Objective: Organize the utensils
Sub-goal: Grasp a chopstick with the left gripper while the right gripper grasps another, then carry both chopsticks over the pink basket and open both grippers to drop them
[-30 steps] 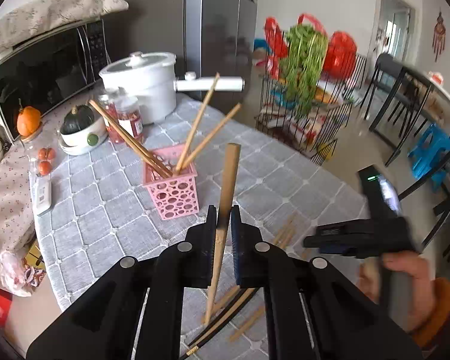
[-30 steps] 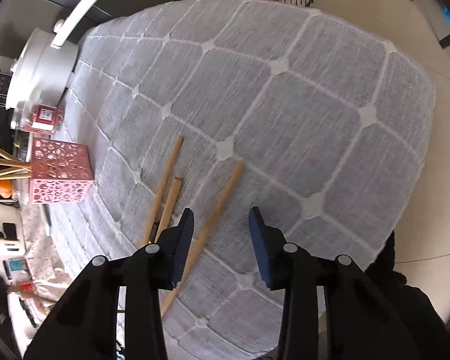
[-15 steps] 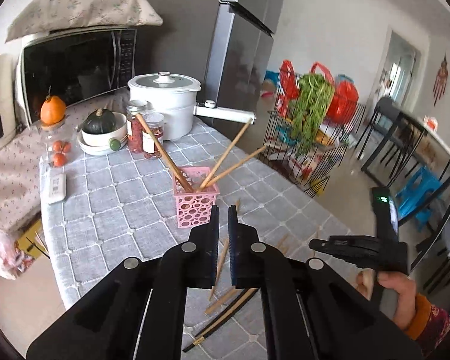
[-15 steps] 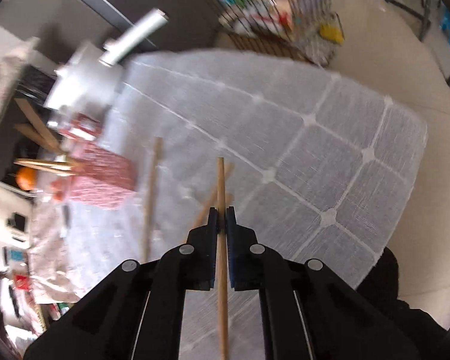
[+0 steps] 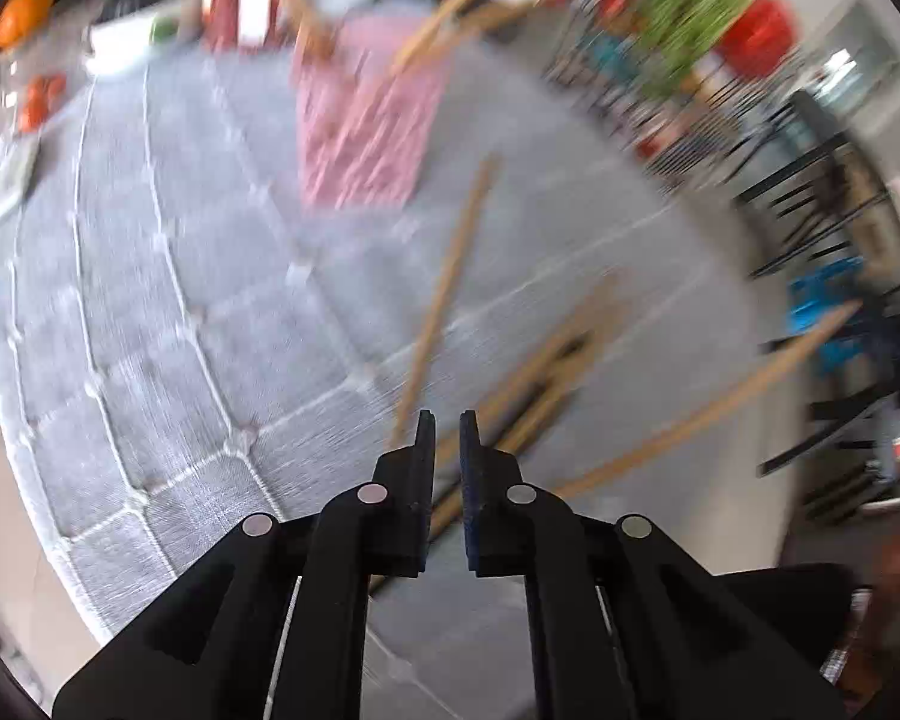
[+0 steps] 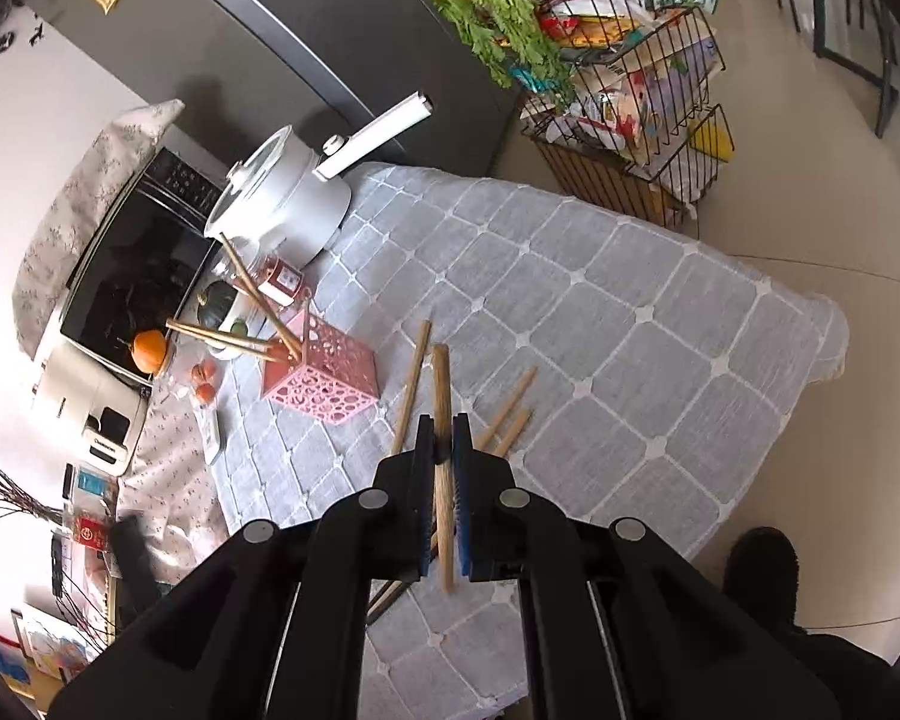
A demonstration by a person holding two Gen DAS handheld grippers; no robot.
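A pink perforated holder [image 6: 321, 378] with several wooden chopsticks leaning in it stands on the grey checked tablecloth [image 6: 630, 312]; it is blurred in the left wrist view [image 5: 366, 126]. My right gripper [image 6: 444, 426] is shut on a wooden chopstick [image 6: 441, 396], held above the table right of the holder. Loose chopsticks [image 6: 411, 384] lie on the cloth below. My left gripper [image 5: 447, 420] has its jaws close together with nothing between them, above loose chopsticks [image 5: 450, 282]. The right-held chopstick shows at the right [image 5: 720, 402].
A white pot [image 6: 282, 204] with a long handle, red-labelled jars [image 6: 282, 282], a microwave [image 6: 132, 264], an orange [image 6: 150, 348] and a bowl stand behind the holder. A wire rack [image 6: 624, 120] with greens stands on the floor past the table's far edge.
My left gripper, shut on a chopstick a second ago, is now empty and has swung down toward the loose chopsticks. My right gripper closed on a chopstick and lifted it off the cloth.
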